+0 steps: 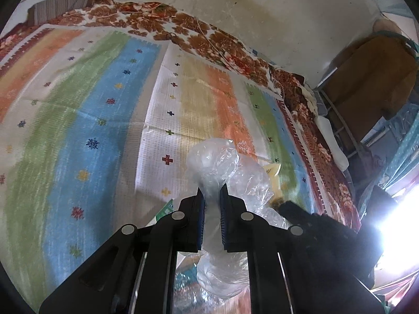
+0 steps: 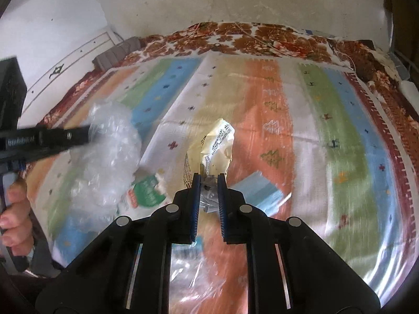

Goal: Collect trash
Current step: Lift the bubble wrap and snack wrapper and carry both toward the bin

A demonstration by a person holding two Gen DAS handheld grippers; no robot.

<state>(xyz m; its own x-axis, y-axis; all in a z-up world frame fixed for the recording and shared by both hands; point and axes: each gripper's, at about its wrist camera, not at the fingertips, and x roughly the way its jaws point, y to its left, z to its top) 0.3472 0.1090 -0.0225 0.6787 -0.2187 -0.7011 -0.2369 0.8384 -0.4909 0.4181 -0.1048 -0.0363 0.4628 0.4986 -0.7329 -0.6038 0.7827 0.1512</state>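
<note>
My left jaws [image 1: 211,192] are clamped on a crumpled clear plastic bag [image 1: 225,164]; my right jaws [image 2: 209,180] pinch a cream printed wrapper [image 2: 214,141], both lifted clear for carrying off. More litter lies at seven o'clock, a green-and-white packet [image 2: 146,189], on the striped bedspread [image 2: 327,130] below a stained wall [image 2: 235,0].

No legible text showing anywhere. Cream wrapper [image 2: 217,144] at centre of the right wrist view is carrying dark print lines, too small and creased to read. Green-and-white packet [image 2: 146,189] at lower left of that wrapper is showing blurred lettering, unreadable. Nothing is reading in the left wrist view either.
</note>
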